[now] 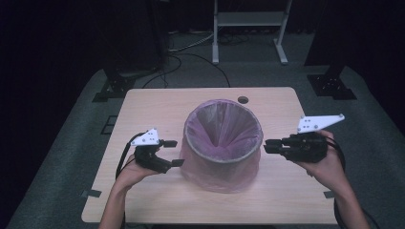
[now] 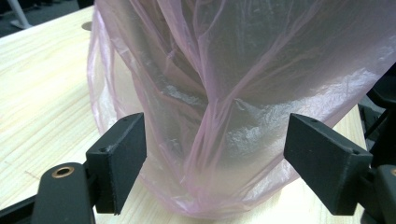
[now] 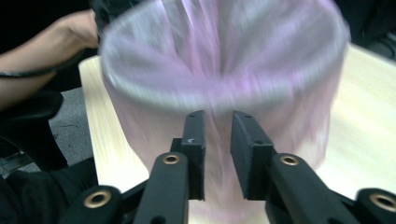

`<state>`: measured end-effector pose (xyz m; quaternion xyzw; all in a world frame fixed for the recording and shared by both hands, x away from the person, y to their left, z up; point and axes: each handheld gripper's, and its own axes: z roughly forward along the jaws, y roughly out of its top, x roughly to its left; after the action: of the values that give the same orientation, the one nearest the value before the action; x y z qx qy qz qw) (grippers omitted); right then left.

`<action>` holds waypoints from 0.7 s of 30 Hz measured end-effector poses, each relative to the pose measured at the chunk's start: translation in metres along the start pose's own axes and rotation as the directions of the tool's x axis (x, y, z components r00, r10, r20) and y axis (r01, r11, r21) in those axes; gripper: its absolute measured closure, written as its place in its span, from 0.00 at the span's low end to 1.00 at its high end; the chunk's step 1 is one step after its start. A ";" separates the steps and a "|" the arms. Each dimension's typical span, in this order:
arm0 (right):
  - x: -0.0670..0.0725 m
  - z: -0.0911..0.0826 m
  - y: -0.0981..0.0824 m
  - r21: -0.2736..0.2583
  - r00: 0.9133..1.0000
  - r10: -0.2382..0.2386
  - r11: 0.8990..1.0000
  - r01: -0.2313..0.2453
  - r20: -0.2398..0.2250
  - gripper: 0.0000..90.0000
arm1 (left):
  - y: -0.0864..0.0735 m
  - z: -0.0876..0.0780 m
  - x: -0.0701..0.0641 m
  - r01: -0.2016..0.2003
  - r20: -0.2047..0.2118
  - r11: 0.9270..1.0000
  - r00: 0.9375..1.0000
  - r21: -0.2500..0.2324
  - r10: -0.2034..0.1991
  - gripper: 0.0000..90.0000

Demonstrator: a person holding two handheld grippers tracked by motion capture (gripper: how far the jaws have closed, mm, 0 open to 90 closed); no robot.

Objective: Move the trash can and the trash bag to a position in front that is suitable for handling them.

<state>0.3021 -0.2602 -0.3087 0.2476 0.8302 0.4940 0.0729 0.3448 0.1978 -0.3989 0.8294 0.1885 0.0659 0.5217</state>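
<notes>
Two forearms enter the high view from the bottom edge, each hand carrying a gripper toward a bin that stands near the middle of the counter [image 1: 143, 102].

That bin [image 1: 223, 143] is upright and lined with a thin pink plastic bag [image 1: 224, 179], whose top is folded over the rim and whose loose skirt hangs down the outside wall to the wood. In the left gripper view the film is creased and bunched, gathering near the base.

At the bin's left side sits the left gripper [image 1: 175, 153], low and just beside the bag's skirt. Its fingers [image 2: 122, 151] are spread wide, with the draped plastic lying in the gap between them; neither pad presses on it.

At the bin's right side the right gripper [image 1: 268, 146] is held near rim height, pointing inward at the wall and just short of it. Its fingers [image 3: 196, 144] stand close together with a narrow gap, and the blurred right gripper view does not make clear whether any film is caught there; nothing appears pinched.

Farther out, a small round hole [image 1: 243, 100] marks the counter's far edge behind the bin. Beyond lie grey carpet [image 1: 71, 143], trailing cables and the legs of a white frame [image 1: 248, 28].
</notes>
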 end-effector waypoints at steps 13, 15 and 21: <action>0.016 0.107 0.077 0.286 0.993 -0.071 0.954 0.094 -0.089 0.90 | 0.002 -0.013 -0.002 -0.002 -0.020 1.000 1.000 -0.015 0.002 0.20; 0.024 0.121 0.080 0.354 0.990 -0.075 0.929 0.112 -0.118 0.92 | 0.001 -0.013 -0.002 0.003 -0.017 1.000 1.000 -0.020 -0.003 0.20; 0.047 0.137 0.086 0.464 0.973 -0.085 0.868 0.179 -0.217 0.95 | 0.000 -0.017 -0.003 0.006 -0.013 0.999 1.000 -0.038 -0.006 0.20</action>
<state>0.3410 -0.0966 -0.2985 0.1522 0.9448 0.2878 -0.0360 0.3370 0.2109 -0.3906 0.8184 0.1930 0.0735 0.5363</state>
